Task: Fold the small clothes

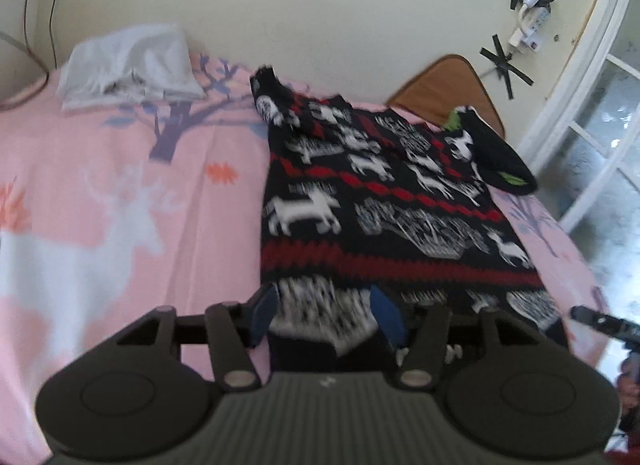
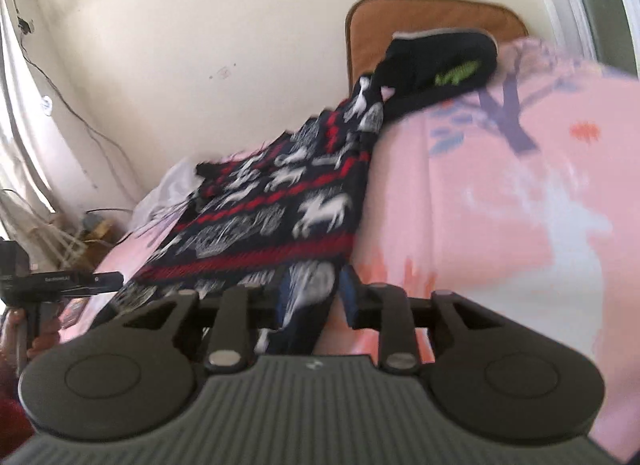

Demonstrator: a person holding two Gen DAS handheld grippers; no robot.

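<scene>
Both grippers' [image 1: 324, 315] [image 2: 316, 297] jaws astride sweater [image 1: 380, 193] hem.

Soft daylight fills both views, coming from the window [image 1: 592, 137] at the right edge of the left wrist view, with only faint shadows. Motion blur smears the patterned sweater [image 1: 384, 201] and the pink bedsheet [image 2: 520, 193]. Fisheye distortion bends the wall lines, and the frame corners darken.
</scene>
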